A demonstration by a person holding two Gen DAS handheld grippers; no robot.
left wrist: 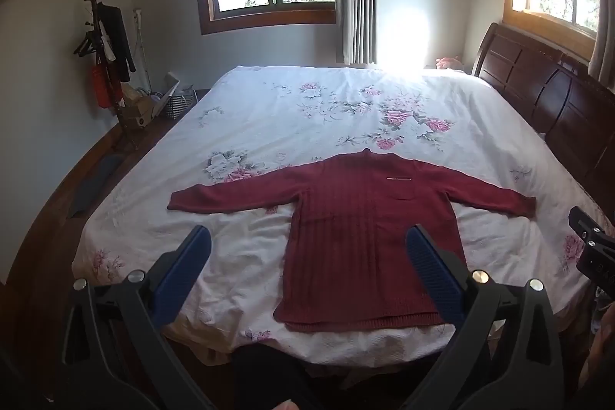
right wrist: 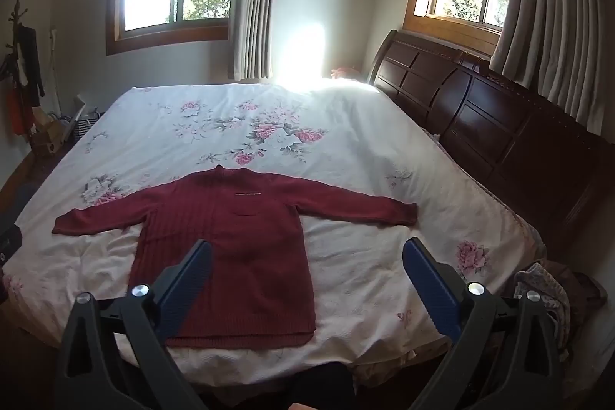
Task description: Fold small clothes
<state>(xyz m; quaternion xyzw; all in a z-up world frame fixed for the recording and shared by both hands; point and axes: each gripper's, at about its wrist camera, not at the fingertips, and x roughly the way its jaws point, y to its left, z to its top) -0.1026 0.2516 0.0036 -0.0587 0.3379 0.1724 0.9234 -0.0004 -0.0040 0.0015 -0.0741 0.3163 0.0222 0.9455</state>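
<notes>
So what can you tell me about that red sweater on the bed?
The red sweater is a dark red knit with ribbed lines down its body, a short collar, a thin pale stripe across the chest and a small pocket below it. It lies flat and unfolded on the flowery bedspread, both sleeves stretched out sideways, its hem near the bed's front edge. Nothing holds it: both tongs hang open above it.

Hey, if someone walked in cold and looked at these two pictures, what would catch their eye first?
First the dark red sweater, spread flat with both sleeves out near the foot edge of the flowered white bedspread. Then the glare of sunlight on the far wall between the two windows. Close up, the left gripper and right gripper hang open above the sweater's hem, holding nothing.
</notes>
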